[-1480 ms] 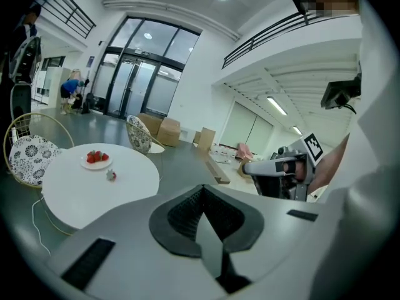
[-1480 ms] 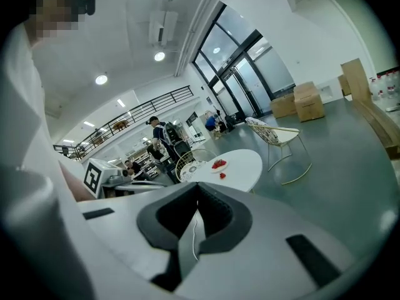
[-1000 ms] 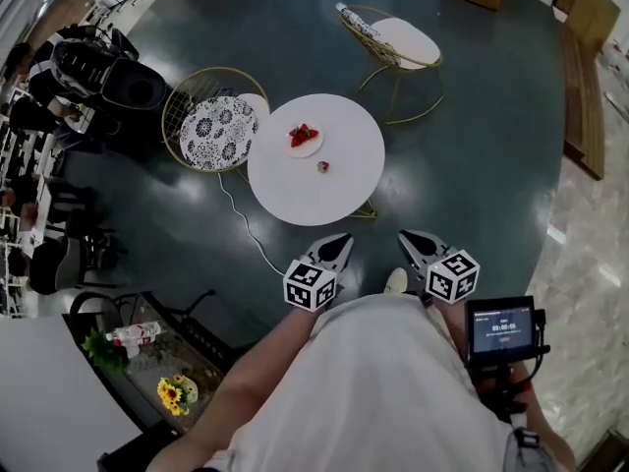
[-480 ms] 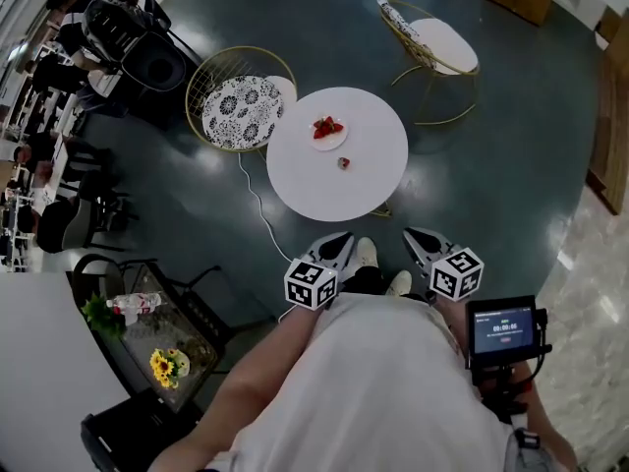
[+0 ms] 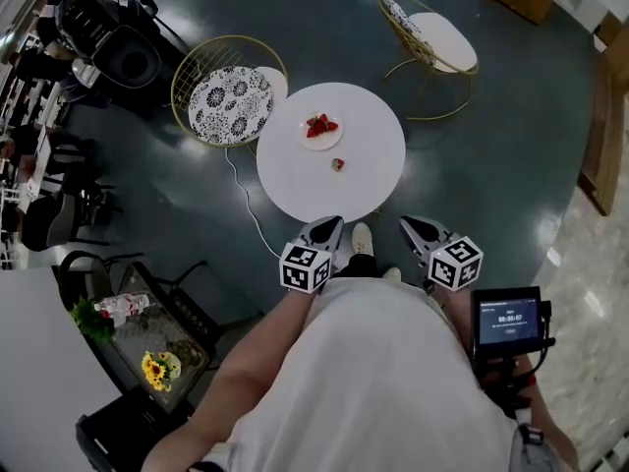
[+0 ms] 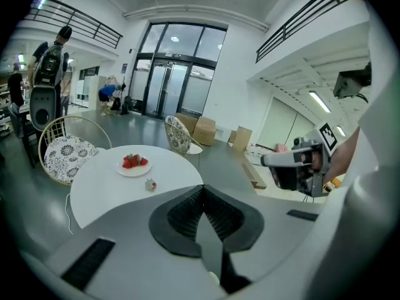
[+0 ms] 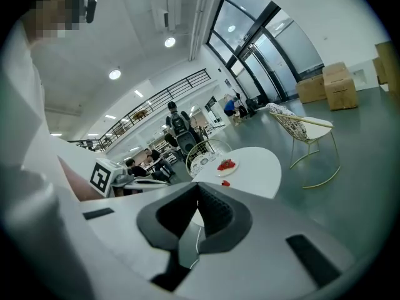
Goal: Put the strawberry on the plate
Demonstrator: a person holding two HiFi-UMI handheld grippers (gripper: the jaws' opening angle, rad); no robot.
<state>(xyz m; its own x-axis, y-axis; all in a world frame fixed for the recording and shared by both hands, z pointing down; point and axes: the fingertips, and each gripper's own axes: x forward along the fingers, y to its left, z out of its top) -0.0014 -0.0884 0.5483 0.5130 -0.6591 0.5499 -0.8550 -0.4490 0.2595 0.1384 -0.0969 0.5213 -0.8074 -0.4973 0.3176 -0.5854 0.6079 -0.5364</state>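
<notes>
here we go, looking down from the head view: the left gripper (image 5: 327,226) and the right gripper (image 5: 413,226) hang side by side in front of the person (image 5: 383,382). both point at the round white surface (image 5: 295,180) and both are short of its near edge, out over the dark floor (image 5: 491,146).

over to the left gripper view: its fingers (image 6: 185,215) are pressed together at the tips, with nothing between them. the right gripper view tells the same story: those fingers (image 7: 215,210) meet at the tips and have hold of nothing.

now the task's thing: the strawberry (image 5: 337,164) lies alone on the bare surface, untouched and well apart from both grippers. it sits near the plate (image 5: 307,142) but clear of it, on the side toward the person. the plate stands further back and a little left, carrying a small heap of strawberries (image 5: 321,124).

around the edges, a wire chair with a patterned cushion (image 5: 229,104) stands just beside the surface on the left. a second chair (image 5: 432,37) stands apart at the upper right. a white cable (image 5: 242,209) trails across the floor past the surface's left side. a small lit screen (image 5: 507,320) sits just behind the right gripper.
</notes>
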